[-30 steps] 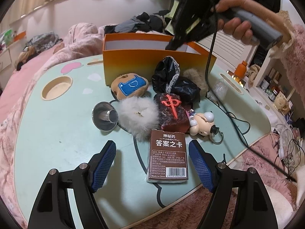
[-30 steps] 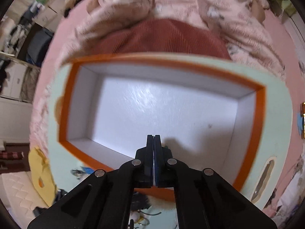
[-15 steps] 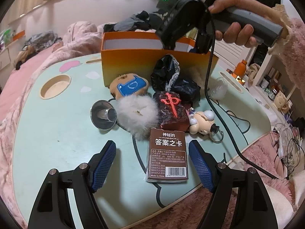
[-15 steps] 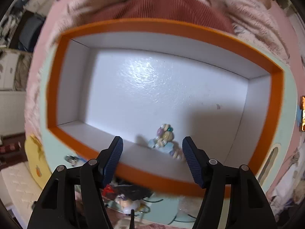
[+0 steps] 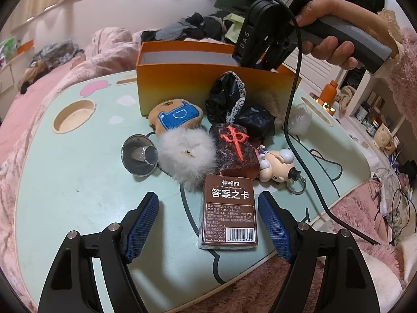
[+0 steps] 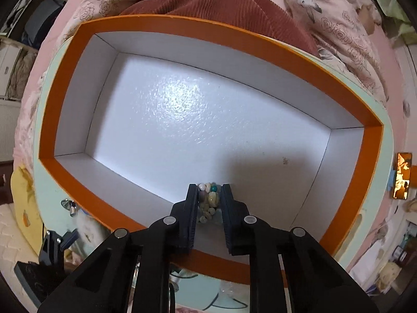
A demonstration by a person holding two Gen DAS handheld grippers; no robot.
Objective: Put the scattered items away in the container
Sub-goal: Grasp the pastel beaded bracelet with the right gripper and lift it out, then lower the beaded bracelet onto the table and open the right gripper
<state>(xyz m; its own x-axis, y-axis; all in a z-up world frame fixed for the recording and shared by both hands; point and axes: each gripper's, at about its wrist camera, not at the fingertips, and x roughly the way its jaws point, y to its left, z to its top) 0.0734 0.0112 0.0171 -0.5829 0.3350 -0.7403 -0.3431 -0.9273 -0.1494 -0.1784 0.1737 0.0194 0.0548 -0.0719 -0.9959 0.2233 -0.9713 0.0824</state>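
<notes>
An orange box point(image 5: 182, 88) with a white inside point(image 6: 182, 120) stands at the back of the mint lap table point(image 5: 65, 182). My right gripper point(image 6: 208, 195) is above the box's near wall, jaws partly open, with a beaded bracelet point(image 6: 209, 200) lying on the box floor between them. My left gripper point(image 5: 208, 219) is open low over the table, straddling a brown card box point(image 5: 228, 216). Beyond it lie a white fluffy pom point(image 5: 187, 154), a dark red block point(image 5: 234, 148), a bear plush point(image 5: 177, 114), a black lace bag point(image 5: 234, 104), a metal funnel point(image 5: 139, 154) and a figure keychain point(image 5: 278, 164).
A black cable point(image 5: 294, 135) runs from the right gripper across the table's right side. The table has a round cup hole point(image 5: 74, 116) at the left. Pink bedding point(image 5: 26, 99) surrounds the table. A clear plastic wrapper point(image 5: 299, 117) lies right of the bag.
My right gripper opened over the box and the beaded bracelet dropped onto the box floor; the jaws have since narrowed again around it. The left gripper stayed in place, open.
</notes>
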